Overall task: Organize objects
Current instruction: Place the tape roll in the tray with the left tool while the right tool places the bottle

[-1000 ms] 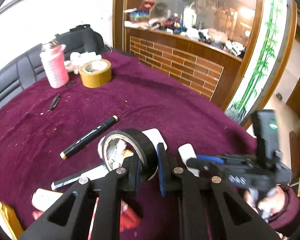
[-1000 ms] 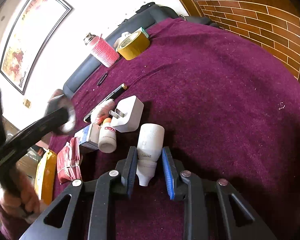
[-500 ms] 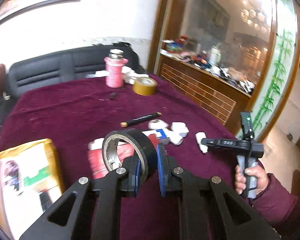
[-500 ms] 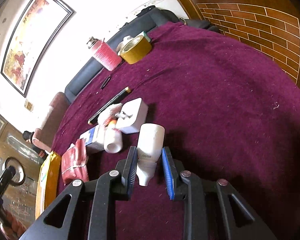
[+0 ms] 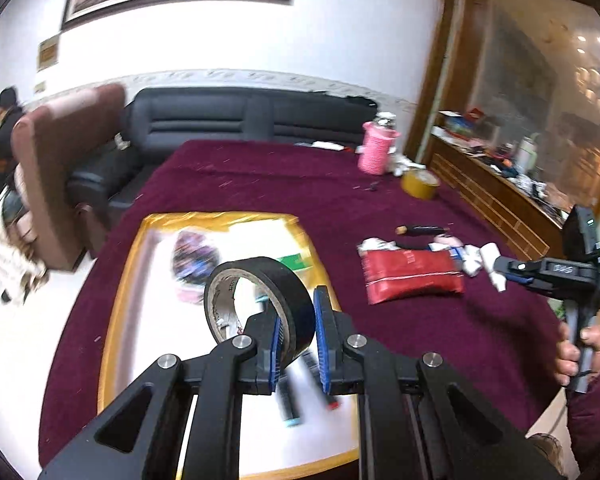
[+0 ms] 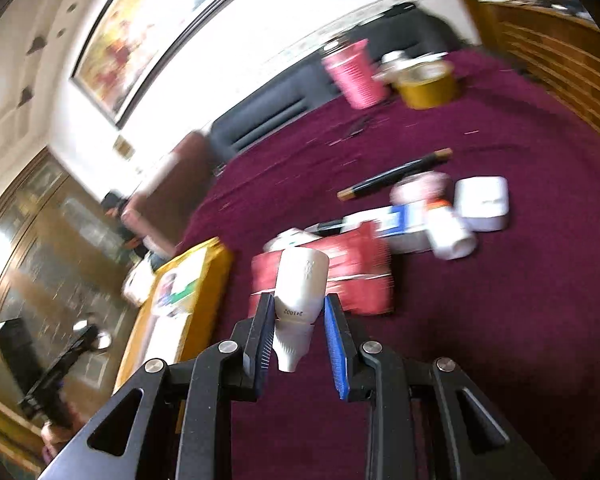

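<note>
The black tape roll [image 5: 260, 300] is clamped upright in the left tool [image 5: 296, 344], above the yellow-rimmed tray [image 5: 116, 320]; markers beneath are blurred and partly hidden. The right tool [image 6: 298, 340] pinches a white tube [image 6: 300, 292] over the maroon tabletop [image 6: 500, 320], its red packet [image 6: 352, 276] smeared by motion.

tray [image 5: 116, 320] at table's [image 5: 260, 176] left | pouch [image 5: 410, 276] right of tray | marker [image 5: 420, 230] behind pouch | cup [image 5: 374, 152], tape [image 5: 420, 184] far right
</note>
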A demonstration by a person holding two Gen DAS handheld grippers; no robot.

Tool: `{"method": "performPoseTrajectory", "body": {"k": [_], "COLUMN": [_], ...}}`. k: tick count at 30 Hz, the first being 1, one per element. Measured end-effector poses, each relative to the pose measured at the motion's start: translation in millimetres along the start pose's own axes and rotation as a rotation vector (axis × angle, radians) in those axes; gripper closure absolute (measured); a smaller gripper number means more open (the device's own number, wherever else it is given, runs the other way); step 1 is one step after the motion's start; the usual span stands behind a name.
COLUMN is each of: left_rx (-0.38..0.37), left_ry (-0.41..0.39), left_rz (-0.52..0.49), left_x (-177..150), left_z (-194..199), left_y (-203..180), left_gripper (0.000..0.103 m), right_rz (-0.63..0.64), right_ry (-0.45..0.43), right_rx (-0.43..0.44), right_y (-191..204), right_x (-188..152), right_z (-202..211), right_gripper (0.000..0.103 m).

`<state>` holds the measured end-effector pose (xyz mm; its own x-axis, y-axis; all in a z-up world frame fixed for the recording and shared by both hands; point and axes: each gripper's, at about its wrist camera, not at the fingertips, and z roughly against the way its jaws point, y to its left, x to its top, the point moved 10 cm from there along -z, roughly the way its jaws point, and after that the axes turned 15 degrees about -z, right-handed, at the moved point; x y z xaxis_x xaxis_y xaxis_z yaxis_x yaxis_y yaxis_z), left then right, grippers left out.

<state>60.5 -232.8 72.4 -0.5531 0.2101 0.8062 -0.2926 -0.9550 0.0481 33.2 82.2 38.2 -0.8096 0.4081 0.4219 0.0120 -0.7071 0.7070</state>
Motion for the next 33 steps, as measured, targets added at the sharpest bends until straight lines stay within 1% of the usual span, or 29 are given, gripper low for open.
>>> {"method": "performPoseTrajectory", "body": {"k": [4,8,10,14,17,21,26,33], "left_rx": [0.020,0.022,0.017,-0.008,-0.037,-0.068,-0.078,-0.085], "left_ry": [0.032,0.075,0.109,0.180,0.225,0.276,0.273,0.266], "left_rz": [0.028,0.043,0.047,0.075,0.103,0.148,0.134,0.154], "left_x": [-20,-34,-39,-50,-58,-68,-69,-68], "left_z": [-6,-20,-32,-55,-69,-86,-91,-92], "left_y": [24,39,45,58,67,72,67,66], "left_gripper": [0.089,0.089,0.089,0.089,0.089,0.089,0.090,0.089], "right_rz": [0.041,0.080,0.100,0.138,0.157,0.165,0.160,0.167], "right_ry": [0.090,0.178,0.214,0.294,0.350,0.405,0.436,0.443], "right_rx": [0.048,0.073,0.074,0.070,0.059,0.021,-0.023,-0.061], "right_y": [44,84,100,133,150,156,152,150], "right_x": [-27,-55,-66,-92,-111,-125,-129,-127], "right_z": [-33,-71,-90,-137,-168,-205,-239,-258], "right_gripper": [0.075,0.075,0.075,0.075,0.075,0.075,0.075,0.075]}}
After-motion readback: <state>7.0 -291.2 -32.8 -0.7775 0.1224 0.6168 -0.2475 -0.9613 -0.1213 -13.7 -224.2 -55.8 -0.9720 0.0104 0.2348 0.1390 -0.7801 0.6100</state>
